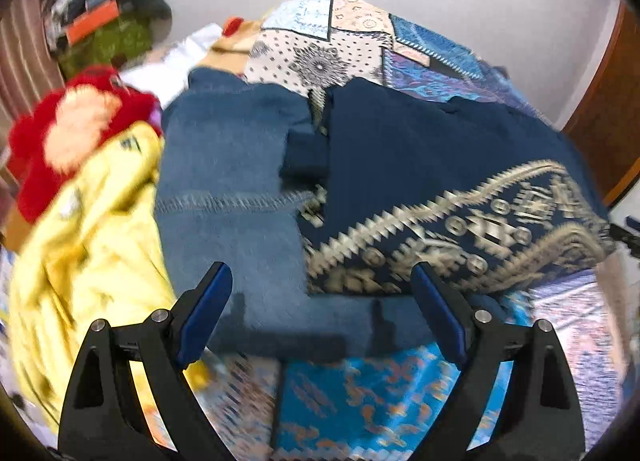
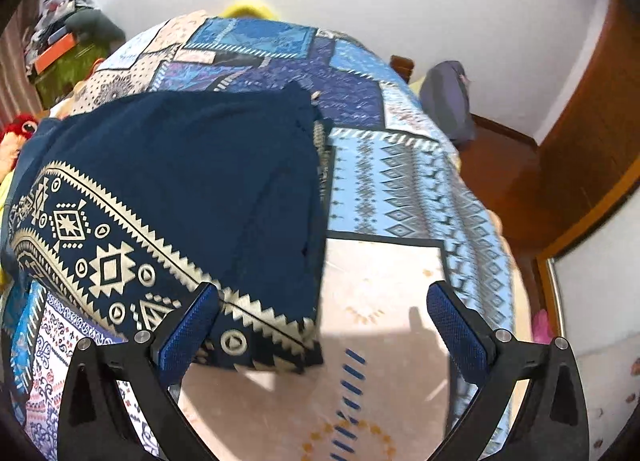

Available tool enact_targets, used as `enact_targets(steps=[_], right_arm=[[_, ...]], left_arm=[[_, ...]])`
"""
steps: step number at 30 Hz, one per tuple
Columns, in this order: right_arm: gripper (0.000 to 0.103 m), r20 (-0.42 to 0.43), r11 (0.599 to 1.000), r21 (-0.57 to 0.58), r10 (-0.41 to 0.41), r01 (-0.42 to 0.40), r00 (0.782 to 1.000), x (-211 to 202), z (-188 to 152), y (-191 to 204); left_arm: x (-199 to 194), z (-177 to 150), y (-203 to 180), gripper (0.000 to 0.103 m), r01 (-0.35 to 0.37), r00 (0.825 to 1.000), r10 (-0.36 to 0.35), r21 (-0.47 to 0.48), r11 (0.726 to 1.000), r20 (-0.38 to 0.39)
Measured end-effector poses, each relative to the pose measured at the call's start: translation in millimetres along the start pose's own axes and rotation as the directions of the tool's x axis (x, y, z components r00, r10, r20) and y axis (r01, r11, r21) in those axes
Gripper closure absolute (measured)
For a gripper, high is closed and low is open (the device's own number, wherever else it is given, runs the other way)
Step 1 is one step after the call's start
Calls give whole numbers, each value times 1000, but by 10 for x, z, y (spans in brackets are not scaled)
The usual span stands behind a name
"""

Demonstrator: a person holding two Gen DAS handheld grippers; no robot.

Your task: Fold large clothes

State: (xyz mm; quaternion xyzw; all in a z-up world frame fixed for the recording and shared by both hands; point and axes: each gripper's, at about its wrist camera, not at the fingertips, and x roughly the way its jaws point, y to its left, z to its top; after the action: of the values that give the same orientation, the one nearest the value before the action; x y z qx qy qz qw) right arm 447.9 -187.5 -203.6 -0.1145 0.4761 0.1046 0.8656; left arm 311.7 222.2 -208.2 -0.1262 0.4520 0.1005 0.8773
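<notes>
A navy garment with a cream geometric border (image 2: 192, 189) lies folded on the patchwork bedspread (image 2: 400, 189); it also shows in the left wrist view (image 1: 420, 165). A lighter blue denim-like cloth (image 1: 228, 181) lies to its left and partly under it. My left gripper (image 1: 322, 281) is open and empty, hovering over the near edge of the blue cloth. My right gripper (image 2: 322, 301) is open and empty, above the navy garment's near right corner.
A yellow garment (image 1: 88, 229) and a red plush toy (image 1: 72, 129) lie left of the blue cloth. A cluttered pile (image 1: 100, 21) stands at the far left. A white wall is behind; a wooden door and floor (image 2: 560, 165) are at right.
</notes>
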Motion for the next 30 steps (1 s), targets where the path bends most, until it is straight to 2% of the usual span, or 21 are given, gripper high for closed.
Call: enact_targets(steps=[4, 8, 11, 14, 20, 21, 23, 24, 25, 27, 30], right_arm=[[0, 58, 998, 10, 56, -56, 997, -255, -6, 103], [0, 96, 985, 49, 162, -167, 982, -416, 57, 264], [0, 114, 972, 60, 221, -228, 969, -458, 119, 409], [0, 123, 966, 50, 247, -255, 961, -459, 158, 551], [0, 117, 968, 33, 242, -247, 963, -348, 210, 726], [0, 112, 967, 36, 246, -251, 963, -314, 228, 738], [0, 103, 963, 50, 258, -264, 961, -255, 257, 751], [0, 101, 961, 59, 264, -271, 959, -237, 271, 757], [0, 101, 957, 68, 273, -280, 957, -222, 282, 756], [0, 102, 950, 89, 290, -299, 952, -205, 293, 741], [0, 106, 934, 131, 322, -334, 941, -183, 280, 697]], left_arm=[[9, -120, -146, 12, 149, 989, -150, -55, 987, -12], [191, -164, -308, 12, 294, 953, -301, -131, 947, -34], [371, -126, -333, 12, 360, 928, -371, -200, 911, -19], [555, -12, -316, 12, 387, 917, -399, -236, 891, -3], [840, 222, -124, 12, 505, 857, -505, -373, 779, 105], [879, 249, -109, 12, 515, 850, -513, -394, 761, 121], [919, 271, -100, 12, 515, 848, -512, -435, 739, 135], [904, 260, -101, 12, 513, 850, -508, -444, 735, 141], [880, 246, -112, 12, 507, 853, -503, -437, 742, 136], [812, 190, -139, 14, 478, 871, -481, -412, 776, 103], [707, 45, -127, 14, 451, 881, -470, -392, 802, 52]])
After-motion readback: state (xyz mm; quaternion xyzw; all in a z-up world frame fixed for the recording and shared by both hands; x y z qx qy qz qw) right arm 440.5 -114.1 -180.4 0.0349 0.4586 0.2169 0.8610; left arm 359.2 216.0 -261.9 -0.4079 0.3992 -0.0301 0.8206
